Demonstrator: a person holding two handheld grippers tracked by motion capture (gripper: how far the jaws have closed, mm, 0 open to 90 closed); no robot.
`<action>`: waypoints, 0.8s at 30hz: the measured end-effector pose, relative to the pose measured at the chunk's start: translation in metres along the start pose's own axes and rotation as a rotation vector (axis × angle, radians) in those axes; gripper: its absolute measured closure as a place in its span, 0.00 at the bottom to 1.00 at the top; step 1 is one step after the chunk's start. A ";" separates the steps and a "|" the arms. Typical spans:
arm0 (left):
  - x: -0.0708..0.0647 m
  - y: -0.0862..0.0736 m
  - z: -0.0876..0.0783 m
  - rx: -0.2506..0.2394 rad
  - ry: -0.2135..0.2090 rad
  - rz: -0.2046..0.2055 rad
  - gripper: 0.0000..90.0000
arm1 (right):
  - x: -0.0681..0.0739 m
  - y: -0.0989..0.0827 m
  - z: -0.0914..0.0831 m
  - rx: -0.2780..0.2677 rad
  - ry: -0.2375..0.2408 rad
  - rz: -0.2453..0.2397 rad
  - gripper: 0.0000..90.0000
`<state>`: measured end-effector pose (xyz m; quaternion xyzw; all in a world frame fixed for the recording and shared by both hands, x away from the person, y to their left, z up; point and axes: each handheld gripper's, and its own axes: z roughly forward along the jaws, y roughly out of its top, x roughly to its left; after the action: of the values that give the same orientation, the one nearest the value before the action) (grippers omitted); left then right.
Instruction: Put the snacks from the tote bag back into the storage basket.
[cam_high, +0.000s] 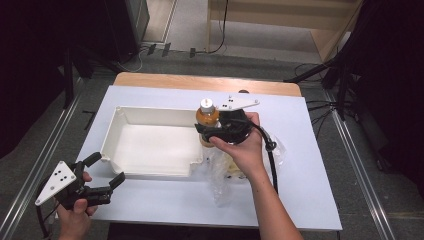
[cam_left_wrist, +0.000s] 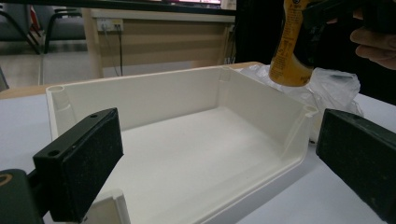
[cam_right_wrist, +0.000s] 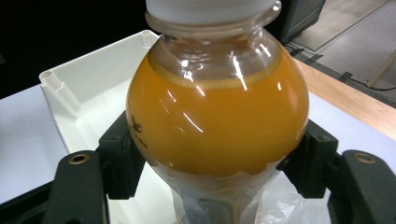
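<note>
Right tool (cam_high: 212, 131) squeezes the bottle (cam_high: 207, 116) of orange drink, standing straight up, near the frame's middle, just over the right edge of the white bin (cam_high: 150, 142). Left tool (cam_high: 102, 176), lower left, stays off it, jaws wide apart.

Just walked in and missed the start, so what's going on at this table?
A person's right hand-held gripper is clamped on a bottle of orange drink, holding it upright off the table by the right edge of the empty white tray, above a crumpled clear plastic bag. The left hand-held gripper waits open near the tray's front-left corner.
</note>
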<state>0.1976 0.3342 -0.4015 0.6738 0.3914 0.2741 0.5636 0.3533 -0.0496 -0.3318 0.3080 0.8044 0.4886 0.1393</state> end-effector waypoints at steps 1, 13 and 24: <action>0.000 0.000 0.000 0.000 0.000 0.000 0.01 | 0.000 0.000 0.000 0.001 0.000 0.003 0.36; 0.001 0.001 -0.001 -0.007 0.003 -0.005 0.01 | 0.004 0.004 0.006 -0.002 0.007 -0.003 0.36; 0.001 0.001 -0.002 -0.013 0.006 -0.005 0.01 | 0.010 0.010 0.013 -0.002 0.022 -0.009 0.36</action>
<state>0.1968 0.3360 -0.3998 0.6684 0.3931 0.2769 0.5675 0.3562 -0.0313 -0.3283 0.2988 0.8068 0.4920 0.1331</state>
